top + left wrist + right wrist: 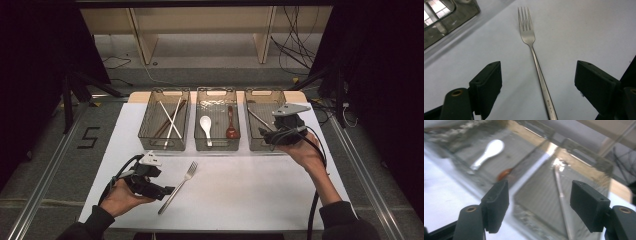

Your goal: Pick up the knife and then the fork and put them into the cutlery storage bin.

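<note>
Steel lay bright on the white table (250,190): in the high view a fork (179,186) rested on the mat with its tines pointing toward the bins and its handle end just beside the left gripper (162,192). Three clear bins stood in a row at the far edge: the left bin (165,122) held chopsticks, the middle bin (216,122) a white spoon (206,127) and a dark red spoon (231,127), and the right bin (260,125) a slim metal utensil (260,120). The right gripper (270,137) hovered at the near edge of that right bin.

In the left gripper view the fork (534,55) ran straight up between the two black jaws, which stood wide apart, neither pad touching the handle. The claw was released, nothing grasped.

In the right gripper view the jaws stood wide as well, with nothing between them; beyond them lay the metal utensil (560,192) on the right bin's floor, and farther off the white spoon (489,152), all somewhat blurred.

The sorting step in hand looked like the pickup of the fork. The next move would call for lowering the left jaws around the handle, closing squarely on it, and carrying it to the bin with the matching utensil, probably the right one.
</note>
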